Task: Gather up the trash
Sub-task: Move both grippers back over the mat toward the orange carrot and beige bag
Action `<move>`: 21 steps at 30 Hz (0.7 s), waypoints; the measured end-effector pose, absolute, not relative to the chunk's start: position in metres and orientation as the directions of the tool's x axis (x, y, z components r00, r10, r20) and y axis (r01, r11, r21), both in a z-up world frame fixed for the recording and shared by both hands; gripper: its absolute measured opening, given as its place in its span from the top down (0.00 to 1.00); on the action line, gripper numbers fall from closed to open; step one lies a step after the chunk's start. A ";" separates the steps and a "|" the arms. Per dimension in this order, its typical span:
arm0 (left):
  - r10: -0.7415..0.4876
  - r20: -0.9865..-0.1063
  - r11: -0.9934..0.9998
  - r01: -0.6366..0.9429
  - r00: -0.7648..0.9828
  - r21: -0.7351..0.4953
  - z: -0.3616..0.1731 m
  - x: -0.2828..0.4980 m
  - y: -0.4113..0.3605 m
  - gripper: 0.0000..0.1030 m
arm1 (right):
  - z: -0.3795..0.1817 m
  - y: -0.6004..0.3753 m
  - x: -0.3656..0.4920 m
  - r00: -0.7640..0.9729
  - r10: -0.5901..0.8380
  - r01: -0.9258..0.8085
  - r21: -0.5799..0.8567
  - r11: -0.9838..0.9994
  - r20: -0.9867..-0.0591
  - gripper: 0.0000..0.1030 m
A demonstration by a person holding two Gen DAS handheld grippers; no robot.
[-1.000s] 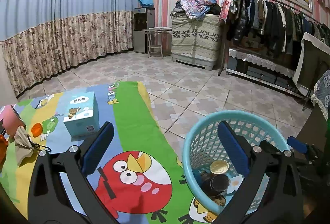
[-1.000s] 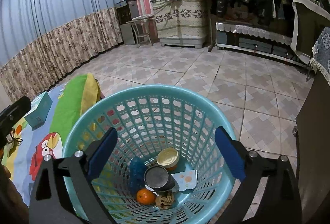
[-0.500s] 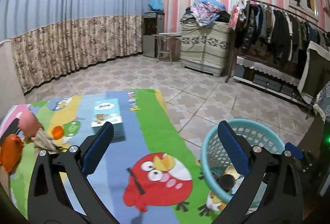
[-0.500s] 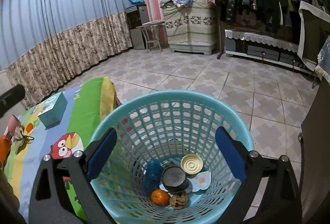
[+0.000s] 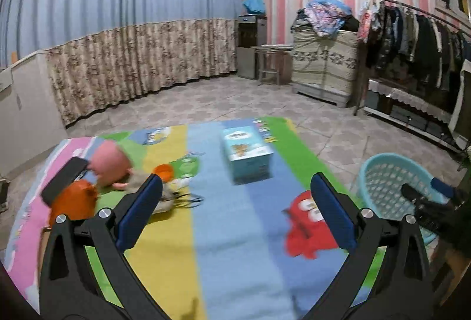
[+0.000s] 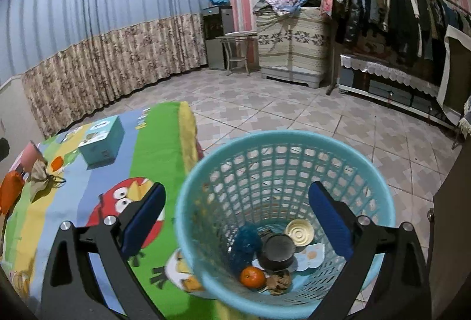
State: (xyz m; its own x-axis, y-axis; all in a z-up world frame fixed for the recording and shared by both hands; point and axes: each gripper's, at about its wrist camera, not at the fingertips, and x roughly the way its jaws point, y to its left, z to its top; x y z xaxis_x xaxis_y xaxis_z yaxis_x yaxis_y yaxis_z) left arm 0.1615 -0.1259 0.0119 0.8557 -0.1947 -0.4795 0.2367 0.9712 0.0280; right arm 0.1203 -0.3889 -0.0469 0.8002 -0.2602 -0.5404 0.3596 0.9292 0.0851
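Left wrist view, left to right. Far left of frame: an orange object (image 5: 73,199) with a dark flat item (image 5: 63,180) against it, both blurred, on the cartoon-print cloth (image 5: 235,246) covering the desk. Just right: a pink blurred object (image 5: 110,161), a small orange piece (image 5: 163,171) and a beige drawstring pouch (image 5: 164,199) partly behind the tool's finger. Centre: a teal tissue box (image 5: 248,153), upright, well apart from the pouch. Lower frame: left tool (image 5: 235,214), fingers spread wide, holding nothing, over the cloth. Right edge: turquoise mesh basket (image 5: 394,190) on the tiled floor beside the desk, with part of the other tool dark across its rim.

Right wrist view, left to right. Left of frame: orange object (image 6: 10,193), pouch (image 6: 39,175), tissue box (image 6: 101,141) on the cloth (image 6: 88,193). Lower centre: right tool (image 6: 237,219), fingers spread wide, empty, above the basket (image 6: 294,140). Inside the basket, at its bottom: a blue fuzzy item (image 6: 245,243), an orange fruit (image 6: 252,276), a dark can (image 6: 278,250), a pale round lid (image 6: 298,231), a printed paper scrap (image 6: 312,256), a brown crumpled scrap (image 6: 279,281).
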 end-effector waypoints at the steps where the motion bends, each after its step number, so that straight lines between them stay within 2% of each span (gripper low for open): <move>1: -0.184 -0.481 0.974 0.226 0.857 0.030 0.011 0.161 -0.117 0.05 | -0.046 -0.380 0.122 0.803 -0.255 0.347 0.074 0.935 -0.539 0.07; 6: -0.149 -0.499 0.984 0.176 0.854 0.008 0.002 0.158 -0.064 0.05 | -0.046 -0.349 0.126 0.820 -0.207 0.295 0.085 0.952 -0.533 0.07; 15: -0.009 -0.539 0.998 0.043 0.843 0.050 -0.022 0.160 0.033 0.05 | -0.054 -0.309 0.138 0.824 -0.103 0.212 0.136 0.968 -0.557 0.05; 21: 0.038 -0.580 0.999 -0.016 0.814 0.043 -0.036 0.168 0.081 0.05 | -0.063 -0.300 0.148 0.801 -0.110 0.201 0.093 0.975 -0.589 0.04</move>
